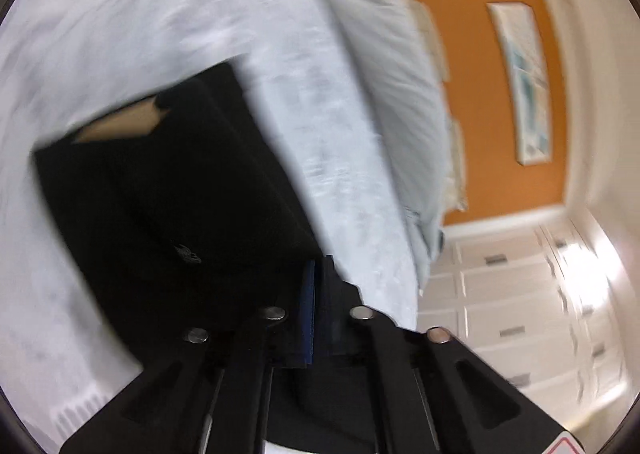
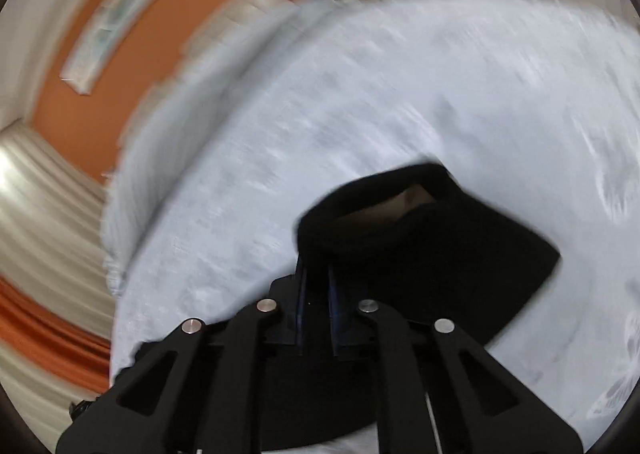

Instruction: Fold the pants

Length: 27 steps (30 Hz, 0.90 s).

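Your left claw (image 1: 318, 274) is pressed together, its blue-lined fingers (image 1: 308, 318) nearly flat against each other at the near corner of the black pants (image 1: 168, 190). Whether any cloth is caught between them cannot be told, since black fabric and black fingers merge there. The pants lie on the pale blue bedspread (image 1: 320, 126) as a compact dark block, with a tan patch (image 1: 120, 126) showing at the far edge.

Your right claw (image 2: 316, 274) is drawn in to a narrow gap, and black cloth fills the space between its two fingers (image 2: 302, 306), so it is pinching an edge of the pants (image 2: 432, 250). From this side the garment sits bunched just ahead of the fingertips, the same tan patch (image 2: 404, 202) visible in a fold near the top, with bedspread (image 2: 360, 102) all around it.

An orange wall (image 1: 472, 54) with a framed picture (image 1: 524, 82) stands beyond the bed. Both views are smeared with blur.
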{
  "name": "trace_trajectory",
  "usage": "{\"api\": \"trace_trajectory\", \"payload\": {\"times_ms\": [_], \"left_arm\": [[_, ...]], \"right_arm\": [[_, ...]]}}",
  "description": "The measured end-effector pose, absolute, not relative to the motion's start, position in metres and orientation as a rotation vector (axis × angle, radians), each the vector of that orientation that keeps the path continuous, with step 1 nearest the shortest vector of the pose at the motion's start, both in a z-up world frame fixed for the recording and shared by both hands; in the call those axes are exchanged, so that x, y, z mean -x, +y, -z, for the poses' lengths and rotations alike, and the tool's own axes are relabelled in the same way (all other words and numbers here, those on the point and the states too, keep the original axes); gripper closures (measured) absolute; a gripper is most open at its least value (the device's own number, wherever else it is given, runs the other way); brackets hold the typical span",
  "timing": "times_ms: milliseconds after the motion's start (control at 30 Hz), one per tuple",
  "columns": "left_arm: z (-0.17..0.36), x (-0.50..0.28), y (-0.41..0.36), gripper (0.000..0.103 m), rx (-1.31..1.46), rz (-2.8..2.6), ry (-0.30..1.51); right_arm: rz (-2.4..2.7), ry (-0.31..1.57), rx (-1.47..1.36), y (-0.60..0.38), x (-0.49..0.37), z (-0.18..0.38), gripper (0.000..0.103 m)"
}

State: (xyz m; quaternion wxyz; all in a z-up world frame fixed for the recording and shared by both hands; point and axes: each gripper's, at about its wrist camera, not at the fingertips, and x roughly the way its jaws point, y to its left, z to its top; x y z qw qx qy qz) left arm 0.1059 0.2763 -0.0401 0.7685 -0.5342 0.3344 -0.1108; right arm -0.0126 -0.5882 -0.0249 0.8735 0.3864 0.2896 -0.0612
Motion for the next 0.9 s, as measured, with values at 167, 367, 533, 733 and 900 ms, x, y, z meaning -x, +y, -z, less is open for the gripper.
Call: {"api": "trace_trajectory", "payload": {"times_ms": [167, 367, 533, 733, 900], "left_arm": [[-0.032, -0.059, 0.291, 0.103, 0.891, 0.262, 0.447], [0.042, -0.047, 0.324, 0.070, 1.098, 0.038, 0.823], [0.015, -0.040, 0.301, 0.021, 1.020, 0.047, 0.746], [0.054, -0.073, 0.273, 0.023, 1.150, 0.098, 0.907], [0.083, -0.110, 0.258, 0.101, 1.230, 0.209, 0.975]], "right_arm": [[0.053, 0.470, -0.710, -0.583, 0.047, -0.019, 0.096], [0.216, 0.784, -0.757, -0.611, 0.060, 0.049, 0.089], [0.220, 0.767, -0.785, -0.600, 0.068, 0.041, 0.037], [0.204, 0.763, -0.790, -0.577, 0.073, 0.031, 0.029], [0.235, 0.795, -0.752, -0.564, 0.074, 0.031, 0.029]]}}
